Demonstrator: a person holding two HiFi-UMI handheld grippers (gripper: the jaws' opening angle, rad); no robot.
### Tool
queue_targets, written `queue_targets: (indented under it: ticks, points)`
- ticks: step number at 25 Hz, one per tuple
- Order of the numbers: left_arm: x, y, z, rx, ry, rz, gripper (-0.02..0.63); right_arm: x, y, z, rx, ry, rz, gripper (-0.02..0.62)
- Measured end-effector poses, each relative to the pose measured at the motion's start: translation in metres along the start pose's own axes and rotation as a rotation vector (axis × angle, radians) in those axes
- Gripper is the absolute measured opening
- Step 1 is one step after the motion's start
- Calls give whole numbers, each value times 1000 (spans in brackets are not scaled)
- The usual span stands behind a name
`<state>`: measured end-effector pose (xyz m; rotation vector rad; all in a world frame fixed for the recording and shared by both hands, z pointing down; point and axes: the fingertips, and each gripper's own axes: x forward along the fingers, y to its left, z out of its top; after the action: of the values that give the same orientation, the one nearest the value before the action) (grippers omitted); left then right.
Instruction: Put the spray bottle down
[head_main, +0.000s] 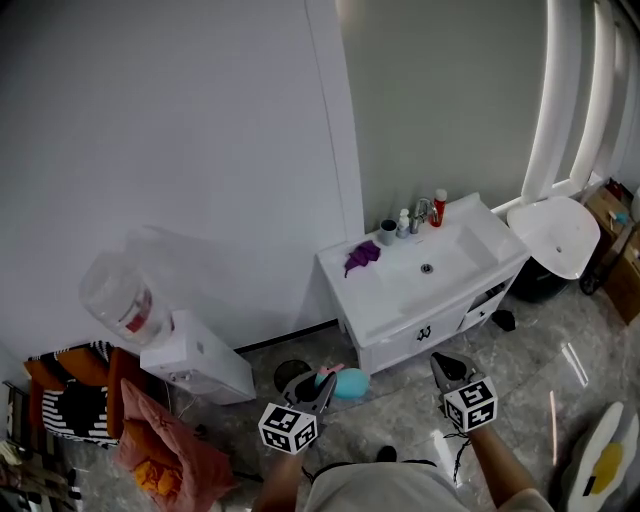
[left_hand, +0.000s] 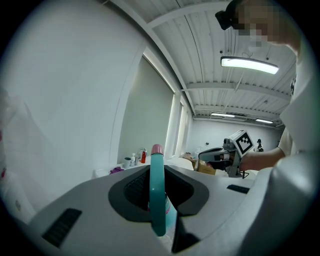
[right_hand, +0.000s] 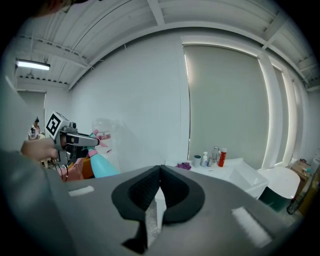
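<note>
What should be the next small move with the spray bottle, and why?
Probably carry the teal spray bottle toward the washbasin counter: the left claw grips it short of the counter, and bare space shows beside the purple cloth.

1. We are seeing bare counter along the washstand (head_main: 385, 290)'s front edge.
2. We are finding a purple cloth (head_main: 362, 255) and bottles (head_main: 404, 222) lining its back.
3. We are noting a water dispenser (head_main: 195, 362) standing left of it and a toilet (head_main: 555, 235) right of it.
</note>
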<state>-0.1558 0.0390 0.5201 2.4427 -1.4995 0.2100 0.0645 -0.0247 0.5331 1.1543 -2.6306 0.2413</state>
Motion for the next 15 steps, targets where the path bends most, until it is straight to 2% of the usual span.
queue_targets:
  ticks: [6, 15]
  points:
    - [38, -3, 1, -15, 16, 26, 61, 13, -40, -5, 12, 13, 14, 11]
    - [75, 7, 1, -26, 41, 35, 61, 43, -62, -14, 44, 39, 41, 11]
